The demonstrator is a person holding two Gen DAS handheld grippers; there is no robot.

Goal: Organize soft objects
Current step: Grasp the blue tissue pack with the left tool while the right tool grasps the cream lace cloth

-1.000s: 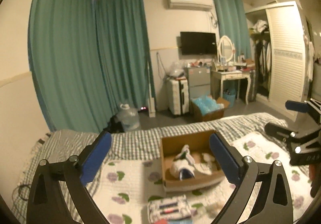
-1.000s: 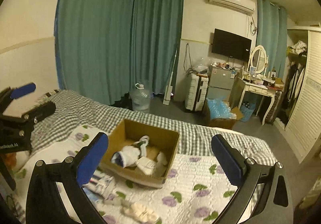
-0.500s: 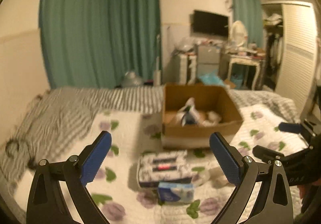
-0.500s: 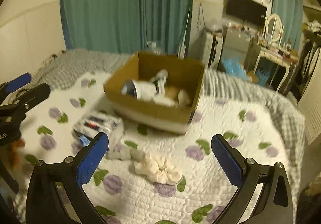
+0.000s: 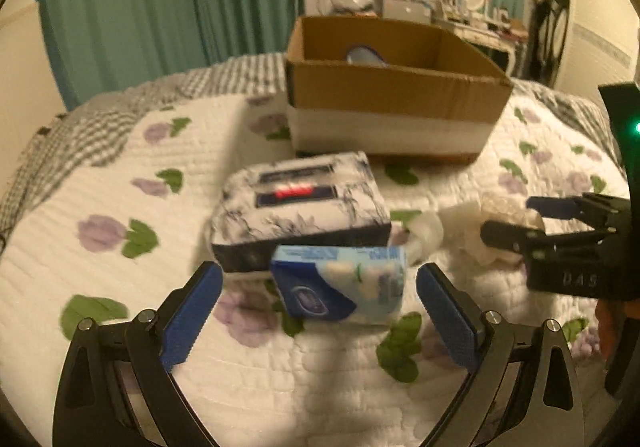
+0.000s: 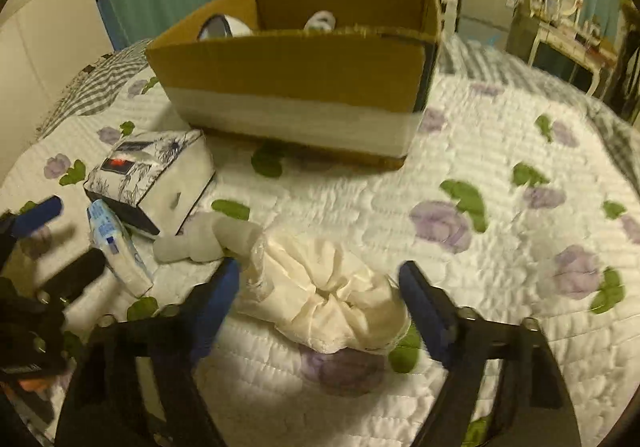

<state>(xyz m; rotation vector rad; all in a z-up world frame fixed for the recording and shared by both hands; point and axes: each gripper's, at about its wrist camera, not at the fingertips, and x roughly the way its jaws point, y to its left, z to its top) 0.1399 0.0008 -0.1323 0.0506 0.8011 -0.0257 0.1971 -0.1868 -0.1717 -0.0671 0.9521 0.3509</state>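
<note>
A blue tissue pack (image 5: 340, 287) lies on the floral quilt in front of a black-and-white tissue box (image 5: 300, 207). My left gripper (image 5: 318, 311) is open, its jaws either side of the pack, apart from it. A cream scrunchie (image 6: 324, 311) lies between the open jaws of my right gripper (image 6: 318, 301). A rolled white sock (image 6: 200, 239) lies just left of it. The cardboard box (image 6: 296, 87) behind holds soft items. The right gripper also shows in the left wrist view (image 5: 516, 223).
The quilt (image 6: 500, 175) covers a bed with a checked blanket (image 5: 80, 135) at the far side. Teal curtains, a dresser and a wardrobe stand beyond the bed. The left gripper shows at the left edge of the right wrist view (image 6: 44, 239).
Both grippers have dropped down and forward to the quilt. The left now straddles the blue tissue pack, the right straddles the scrunchie. Both stay open.
</note>
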